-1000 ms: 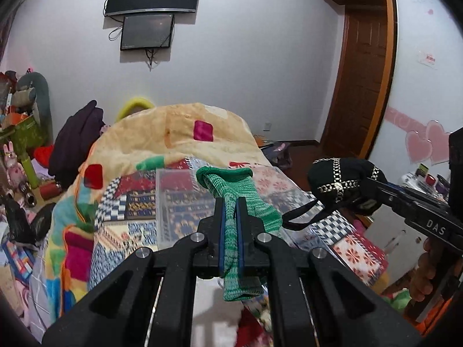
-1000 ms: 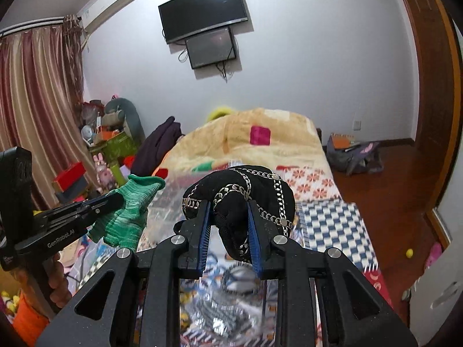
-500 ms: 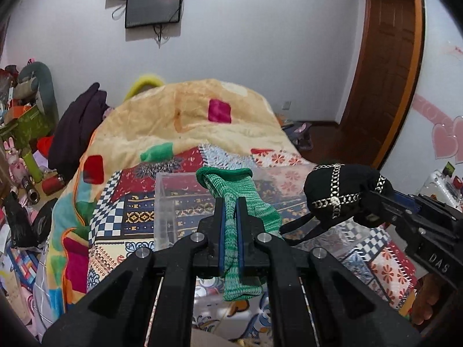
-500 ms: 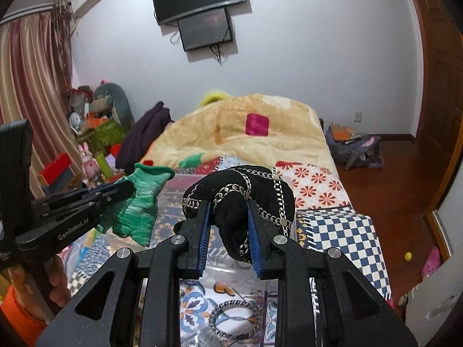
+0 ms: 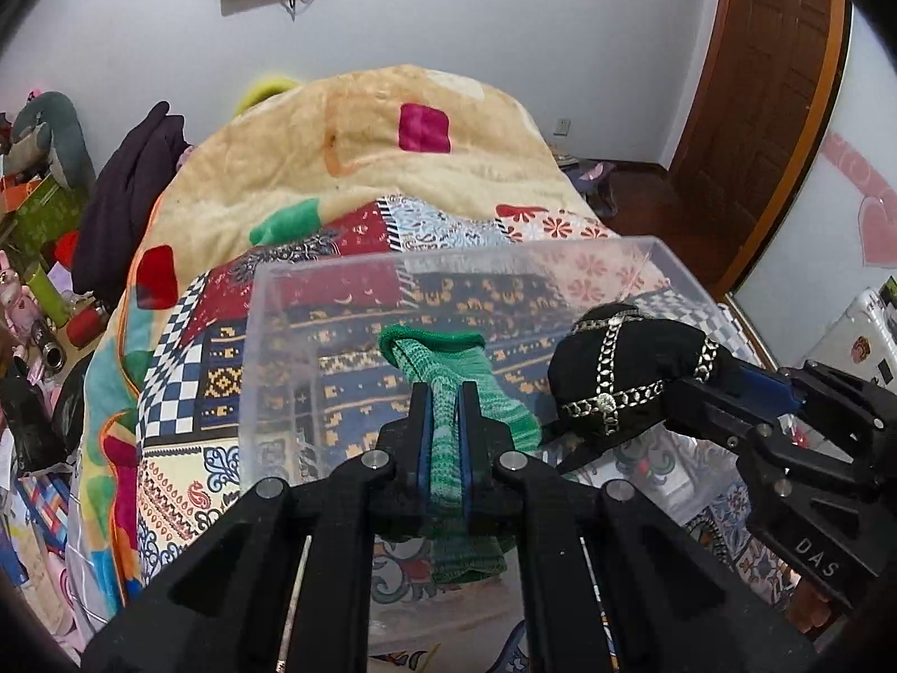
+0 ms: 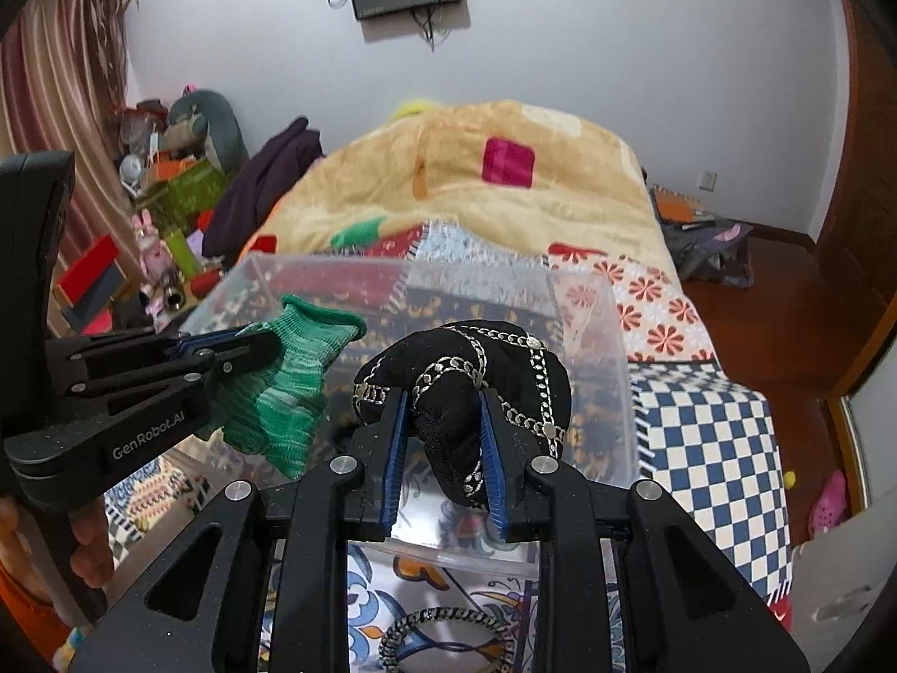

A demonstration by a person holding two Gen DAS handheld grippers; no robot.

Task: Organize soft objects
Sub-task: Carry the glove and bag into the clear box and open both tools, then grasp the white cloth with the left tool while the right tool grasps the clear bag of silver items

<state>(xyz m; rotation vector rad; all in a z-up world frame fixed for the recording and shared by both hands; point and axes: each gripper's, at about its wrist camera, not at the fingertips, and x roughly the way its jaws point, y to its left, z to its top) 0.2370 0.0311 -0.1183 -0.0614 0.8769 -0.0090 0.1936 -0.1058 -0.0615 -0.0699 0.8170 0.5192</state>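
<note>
My left gripper (image 5: 444, 392) is shut on a green knitted sock (image 5: 448, 370), which hangs over the near part of a clear plastic bin (image 5: 291, 303) on the bed. The sock also shows in the right wrist view (image 6: 280, 387), with the left gripper (image 6: 246, 345) coming in from the left. My right gripper (image 6: 443, 409) is shut on a black cloth hat with silver chain trim (image 6: 465, 370), held over the bin (image 6: 611, 336). In the left wrist view the hat (image 5: 622, 370) is at the right, beside the sock.
The bin sits on a patchwork quilt (image 6: 706, 432) with a tan blanket (image 5: 381, 151) heaped behind. A chain ring (image 6: 443, 628) lies on the quilt near me. Cluttered boxes and toys (image 6: 168, 202) stand left of the bed. A wooden door (image 5: 751, 112) is at the right.
Both grippers have moved forward and down with their loads, from in front of the bin to over it. The bin now looks much closer. Both grips are unchanged.
</note>
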